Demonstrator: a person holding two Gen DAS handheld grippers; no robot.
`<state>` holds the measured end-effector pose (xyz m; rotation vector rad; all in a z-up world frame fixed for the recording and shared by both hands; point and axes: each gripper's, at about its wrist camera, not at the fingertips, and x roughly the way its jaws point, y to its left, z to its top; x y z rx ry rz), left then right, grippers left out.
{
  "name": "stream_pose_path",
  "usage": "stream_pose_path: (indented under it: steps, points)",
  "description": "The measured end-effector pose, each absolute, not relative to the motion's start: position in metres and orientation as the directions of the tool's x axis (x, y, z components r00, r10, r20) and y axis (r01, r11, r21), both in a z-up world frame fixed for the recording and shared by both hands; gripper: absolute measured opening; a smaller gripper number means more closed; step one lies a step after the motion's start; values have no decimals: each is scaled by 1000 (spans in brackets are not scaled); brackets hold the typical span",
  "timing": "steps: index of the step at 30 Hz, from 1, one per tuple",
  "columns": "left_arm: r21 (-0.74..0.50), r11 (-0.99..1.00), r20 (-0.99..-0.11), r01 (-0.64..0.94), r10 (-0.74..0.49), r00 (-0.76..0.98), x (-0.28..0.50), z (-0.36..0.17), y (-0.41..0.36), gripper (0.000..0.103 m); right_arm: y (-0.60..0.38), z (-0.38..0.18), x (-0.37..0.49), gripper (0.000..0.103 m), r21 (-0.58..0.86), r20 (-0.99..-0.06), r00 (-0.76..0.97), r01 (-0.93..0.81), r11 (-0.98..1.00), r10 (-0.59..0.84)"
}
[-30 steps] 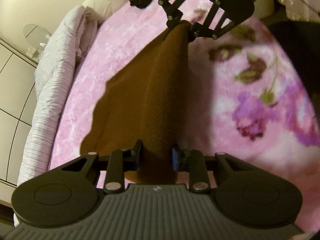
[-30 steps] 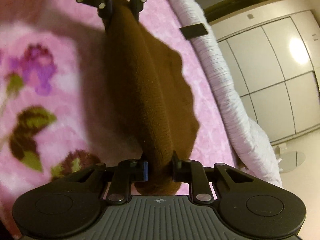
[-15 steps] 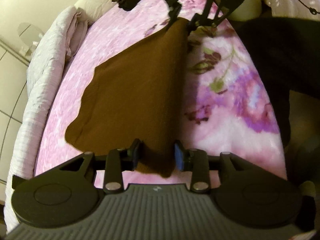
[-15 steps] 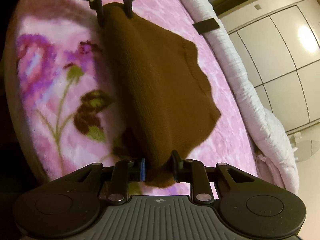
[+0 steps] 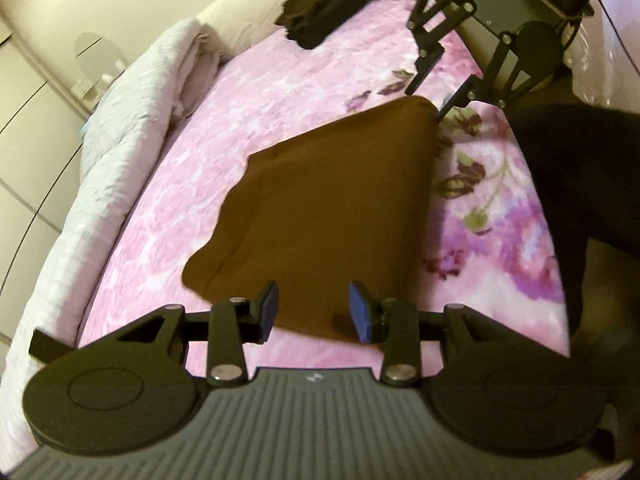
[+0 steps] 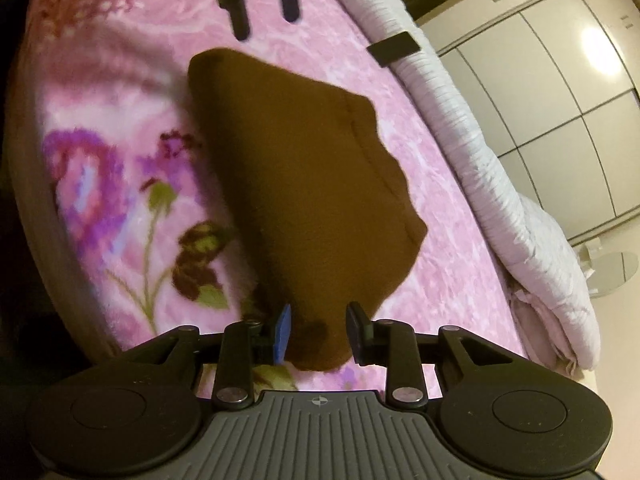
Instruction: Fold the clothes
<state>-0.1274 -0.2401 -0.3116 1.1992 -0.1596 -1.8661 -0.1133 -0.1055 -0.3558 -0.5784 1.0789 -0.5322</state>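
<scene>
The brown garment is laid flat on the pink blanket, its long axis running between the left gripper and right gripper; both are spread apart, holding nothing.

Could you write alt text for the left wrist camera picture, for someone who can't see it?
A folded brown garment lies flat on a pink floral blanket, just beyond the open left tongs. The right tongs, also open, hover at its far corner, near a dark clothes pile.
</scene>
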Motion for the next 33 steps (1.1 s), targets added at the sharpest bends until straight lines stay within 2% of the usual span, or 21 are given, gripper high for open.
stream_pose_path:
  steps: [4, 7, 10, 15, 18, 22, 25, 30, 33]
  points:
    - [516, -593, -663, 618, -734, -150, -132, -319, -270, 36, -117, -358, -112, 29, -639, -675, 382, 126, 759, -631]
    - [469, -586, -678, 661, -719, -156, -123, -322, -298, 36, -123, -373, -113, 29, -651, -692, 356, 69, 756, -628]
    - [456, -563, -697, 689, -708, -117, -114, -326, -323, 36, -124, -385, -117, 29, -686, -682, 342, 6, 727, -646]
    - [444, -558, -743, 701, -667, -60, -103, -349, -350, 36, -128, -390, -122, 28, -685, -675, 364, 15, 728, -642]
    - [436, -552, -742, 711, -668, -63, -100, -353, -352, 36, -127, -388, -130, 29, -740, -634, 364, -31, 672, -682]
    - [449, -553, -742, 702, -668, -52, -102, -347, -351, 35, -121, -398, -144, 29, -765, -626, 324, -75, 640, -709]
    - [454, -556, -733, 696, -677, -62, -111, -333, -344, 35, -135, -386, -162, 29, -708, -645, 296, 117, 697, -705]
    - [431, -607, -736, 668, -664, -129, -144, -321, -330, 35, -170, -348, -191, 29, -325, -740, 363, 545, 773, -566]
    - [395, -635, -747, 664, -643, -171, -162, -322, -325, 35, -180, -342, -188, 29, -232, -761, 380, 598, 767, -527]
